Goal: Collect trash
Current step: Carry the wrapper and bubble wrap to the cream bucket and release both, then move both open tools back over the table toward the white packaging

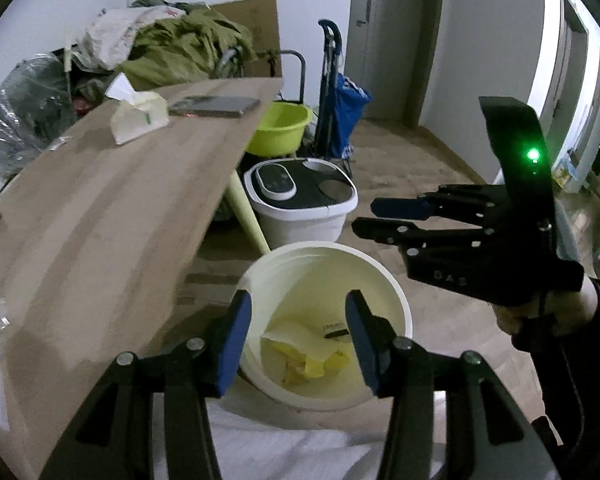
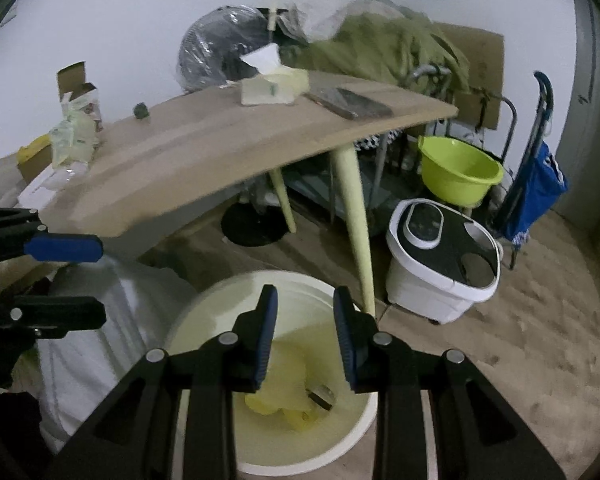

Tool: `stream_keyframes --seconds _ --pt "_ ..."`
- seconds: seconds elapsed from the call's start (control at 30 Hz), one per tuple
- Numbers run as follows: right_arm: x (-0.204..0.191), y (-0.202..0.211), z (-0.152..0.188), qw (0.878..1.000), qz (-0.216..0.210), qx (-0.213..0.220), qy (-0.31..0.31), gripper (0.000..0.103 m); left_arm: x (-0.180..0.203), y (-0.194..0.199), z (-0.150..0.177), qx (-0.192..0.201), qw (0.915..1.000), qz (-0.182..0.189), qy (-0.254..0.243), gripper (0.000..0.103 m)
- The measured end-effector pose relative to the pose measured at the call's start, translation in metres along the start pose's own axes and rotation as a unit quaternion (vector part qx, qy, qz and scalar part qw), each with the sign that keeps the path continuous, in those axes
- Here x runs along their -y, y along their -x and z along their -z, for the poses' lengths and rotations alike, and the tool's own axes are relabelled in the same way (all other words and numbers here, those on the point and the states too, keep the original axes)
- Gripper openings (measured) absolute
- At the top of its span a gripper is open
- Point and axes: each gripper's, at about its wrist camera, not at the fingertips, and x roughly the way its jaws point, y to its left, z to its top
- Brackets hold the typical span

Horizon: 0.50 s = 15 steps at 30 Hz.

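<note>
The round white plastic waste bucket [image 1: 396, 304] stands on the floor just beside the near right corner of the pale wooden tabletop [image 1: 100, 208]. Crumpled yellow and cream wrappers [image 1: 300, 354] and a small dark scrap already lie at its bottom. The left gripper [image 1: 298, 338] hangs above the bucket's mouth with its blue-padded jaws apart and nothing between them. The right gripper [image 2: 305, 336] hangs over the same bucket, its jaws standing a narrower gap apart, also empty.

More trash seems to remain at the far left end of the table: crinkled clear and yellowish plastic packets [image 2: 74, 136] beside a small open cardboard box [image 2: 76, 80]. Such film is probably very light, soft and slippery; it will crush rather than resist. A pinch on a bunched fold or a thick sealed edge looks safer than on a flat sheet. The box is stiffer and likely best taken by one flap or wall.
</note>
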Motion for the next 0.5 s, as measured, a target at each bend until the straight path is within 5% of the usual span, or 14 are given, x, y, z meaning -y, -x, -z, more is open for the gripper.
stream_keyframes --seconds 0.5 --pt "-0.080 0.002 -0.039 0.996 -0.049 0.021 0.078 0.027 -0.053 0.059 0.032 0.041 0.9948 -0.063 0.069 0.049"
